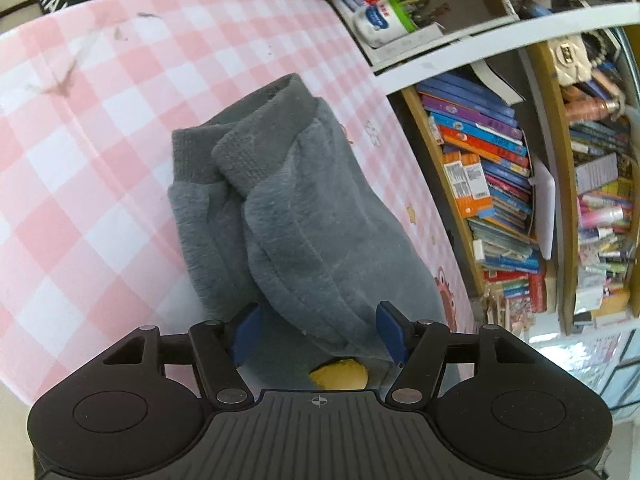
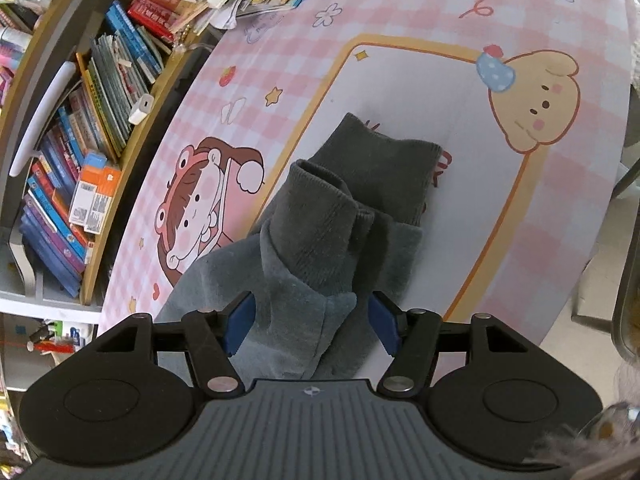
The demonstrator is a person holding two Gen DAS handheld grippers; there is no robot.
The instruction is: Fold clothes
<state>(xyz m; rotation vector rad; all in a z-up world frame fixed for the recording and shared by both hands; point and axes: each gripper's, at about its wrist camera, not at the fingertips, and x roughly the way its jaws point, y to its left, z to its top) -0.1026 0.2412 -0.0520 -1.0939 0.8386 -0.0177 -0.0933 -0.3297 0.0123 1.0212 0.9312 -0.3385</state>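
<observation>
Left wrist view: the grey fleece garment [image 1: 296, 216] lies bunched on the pink checked tablecloth [image 1: 100, 160], running from 6 o'clock up to 12 o'clock.
Cuffs: two ribbed cuffs [image 1: 240, 152] sit side by side at the far end, near 12 o'clock.
Yellow patch: a small yellow patch [image 1: 339, 374] peeks out at 6 o'clock, close to the tool.
Left gripper: the left gripper [image 1: 318, 332] hangs over the near end with its blue fingers [image 1: 244, 334] wide apart; cloth sits between them, but they do not squeeze it.
Right gripper: the right gripper [image 2: 310, 322] is also spread wide, cloth between its blue fingers [image 2: 384, 322], holding nothing.
Right wrist view: the garment covers part of the cartoon picture, between the frog-hat child [image 2: 204, 208] at 9 o'clock and the puppy [image 2: 536, 96] at 2 o'clock.
How far along: the sleeves or legs are laid over each other, so it looks partly folded. It is lumpy, not a neat flat stack.
What is left: I cannot tell if more folds are to come or if this is the end.
</observation>
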